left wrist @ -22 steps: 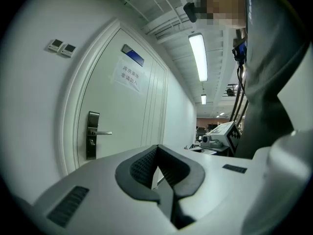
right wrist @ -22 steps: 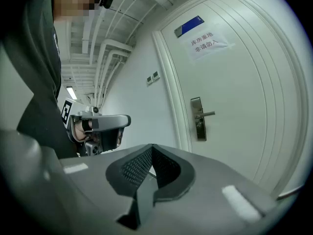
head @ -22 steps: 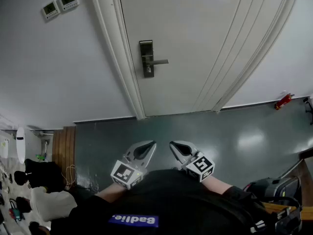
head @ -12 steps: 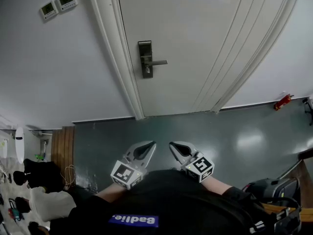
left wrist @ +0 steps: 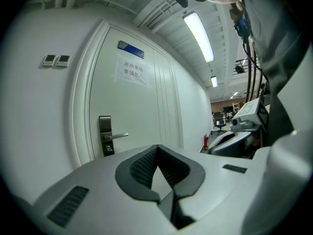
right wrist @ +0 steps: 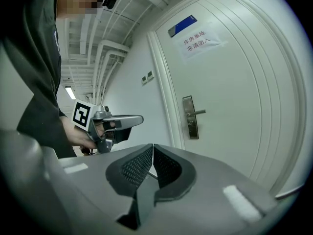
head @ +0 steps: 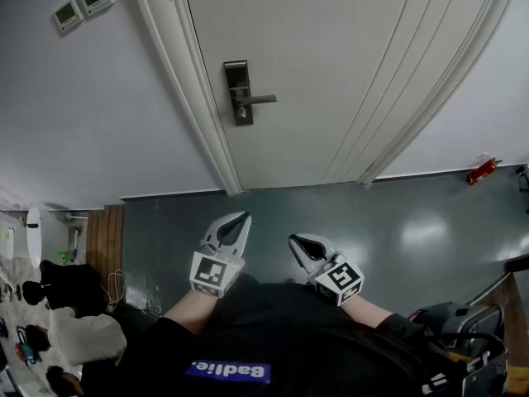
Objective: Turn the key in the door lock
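Observation:
The white door [head: 331, 64] is closed ahead of me. Its steel lock plate [head: 238, 92] carries a lever handle [head: 259, 100] that points right. A small dark spot sits at the keyhole [head: 243, 117] below the lever, too small to tell as a key. The plate also shows in the left gripper view [left wrist: 105, 135] and the right gripper view [right wrist: 189, 116]. My left gripper [head: 238, 219] and right gripper [head: 297, 244] hang low near my body, far from the lock. Each one [left wrist: 157, 147] [right wrist: 152, 146] is shut with nothing held. The left gripper [right wrist: 117, 124] also shows in the right gripper view.
Two wall controllers [head: 81, 5] are mounted left of the door frame [head: 186, 89]. A paper sign [left wrist: 131, 71] is on the door. A red extinguisher [head: 482, 170] lies by the right wall. Bags and clutter [head: 66, 304] fill the left floor; equipment [head: 463, 321] stands at lower right.
My left gripper has moved forward and a little left, ahead of the right one. The door and lock have shifted left in the head view. Both grippers stay shut.

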The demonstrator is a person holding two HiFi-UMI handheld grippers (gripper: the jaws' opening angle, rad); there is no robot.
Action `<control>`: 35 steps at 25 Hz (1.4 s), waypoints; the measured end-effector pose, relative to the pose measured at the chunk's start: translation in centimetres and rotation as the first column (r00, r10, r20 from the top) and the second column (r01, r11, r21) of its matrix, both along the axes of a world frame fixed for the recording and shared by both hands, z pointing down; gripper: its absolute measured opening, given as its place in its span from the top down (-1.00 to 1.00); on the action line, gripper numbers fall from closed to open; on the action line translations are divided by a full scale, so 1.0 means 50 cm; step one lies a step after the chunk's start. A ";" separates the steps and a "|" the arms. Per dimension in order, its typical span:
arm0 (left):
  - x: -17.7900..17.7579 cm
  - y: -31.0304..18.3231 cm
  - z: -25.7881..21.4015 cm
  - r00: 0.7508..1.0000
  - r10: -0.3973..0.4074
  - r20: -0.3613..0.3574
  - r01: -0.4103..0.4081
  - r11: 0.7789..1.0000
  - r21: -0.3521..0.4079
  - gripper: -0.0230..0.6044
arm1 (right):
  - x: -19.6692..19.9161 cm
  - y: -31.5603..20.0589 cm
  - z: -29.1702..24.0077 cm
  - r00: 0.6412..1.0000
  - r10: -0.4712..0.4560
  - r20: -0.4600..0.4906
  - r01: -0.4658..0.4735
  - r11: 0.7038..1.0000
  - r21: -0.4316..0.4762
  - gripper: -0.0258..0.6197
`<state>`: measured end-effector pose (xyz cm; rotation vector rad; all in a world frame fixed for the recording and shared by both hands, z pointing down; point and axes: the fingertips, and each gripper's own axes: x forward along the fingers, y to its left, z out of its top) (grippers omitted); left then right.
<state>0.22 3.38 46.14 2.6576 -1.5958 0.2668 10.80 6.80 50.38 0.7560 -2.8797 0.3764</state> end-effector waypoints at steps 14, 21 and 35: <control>-0.137 -0.356 0.056 0.951 0.032 0.308 -0.053 0.997 0.059 0.91 | -0.106 -0.217 0.021 0.991 0.103 -0.084 -0.105 0.994 -0.023 0.92; -0.176 -0.498 0.109 0.898 0.090 0.430 -0.116 0.993 0.035 0.91 | -0.186 -0.297 0.038 0.985 0.133 -0.106 -0.140 0.988 -0.058 0.92; -0.172 -0.640 0.212 0.729 0.021 0.685 0.015 0.999 -0.047 0.70 | -0.101 -0.426 0.026 0.993 0.079 -0.091 -0.085 0.995 -0.061 0.92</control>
